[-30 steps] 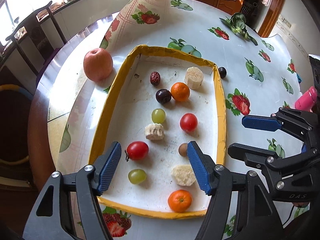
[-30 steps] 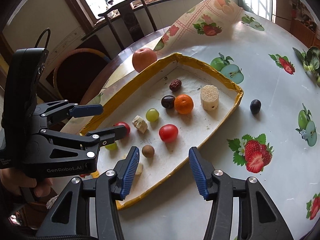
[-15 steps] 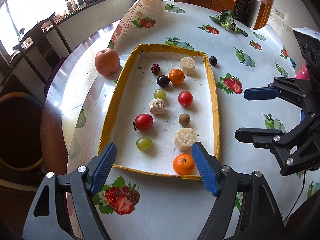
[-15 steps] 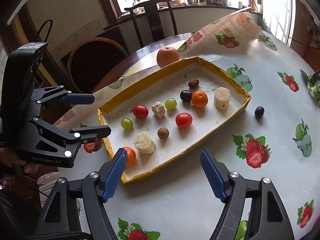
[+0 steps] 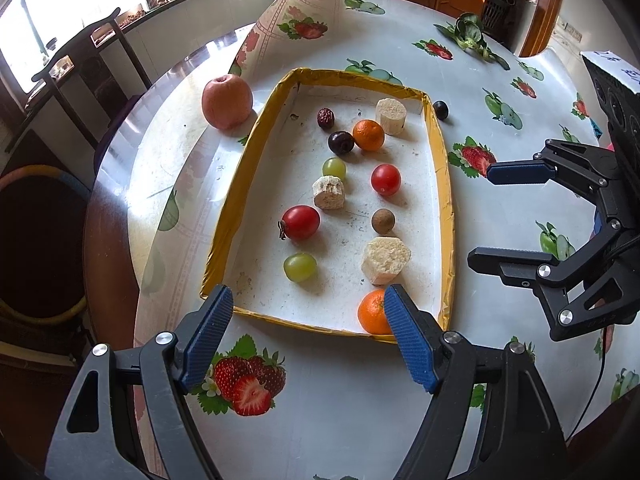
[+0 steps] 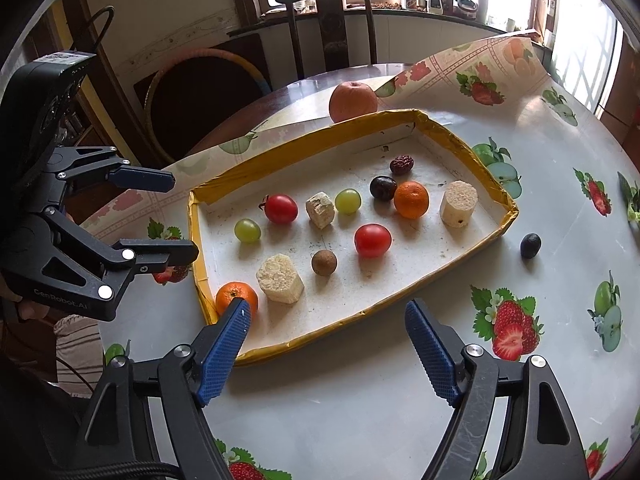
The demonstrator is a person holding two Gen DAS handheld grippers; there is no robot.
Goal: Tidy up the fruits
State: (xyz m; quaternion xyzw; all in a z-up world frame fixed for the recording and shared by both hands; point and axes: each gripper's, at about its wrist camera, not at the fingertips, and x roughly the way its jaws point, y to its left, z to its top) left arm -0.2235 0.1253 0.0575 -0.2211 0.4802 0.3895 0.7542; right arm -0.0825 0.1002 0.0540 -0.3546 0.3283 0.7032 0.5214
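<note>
Yellow-rimmed tray (image 5: pixel 446 216) on the bench now lies further from both grippers, the left gripper (image 5: pixel 308 334) and right gripper (image 6: pixel 326 354) having drawn back with fingers spread wide and empty, the right's just opening, fruits lined inside, likely nearly sorted.

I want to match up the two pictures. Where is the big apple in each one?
Left wrist view: the apple sits upper left, on the table just outside the yellow-rimmed tray's left wall.
Right wrist view: the apple sits top centre, just behind the tray's far wall.
Shared landmark: the red date, lying inside the tray near its apple-side corner.
</note>
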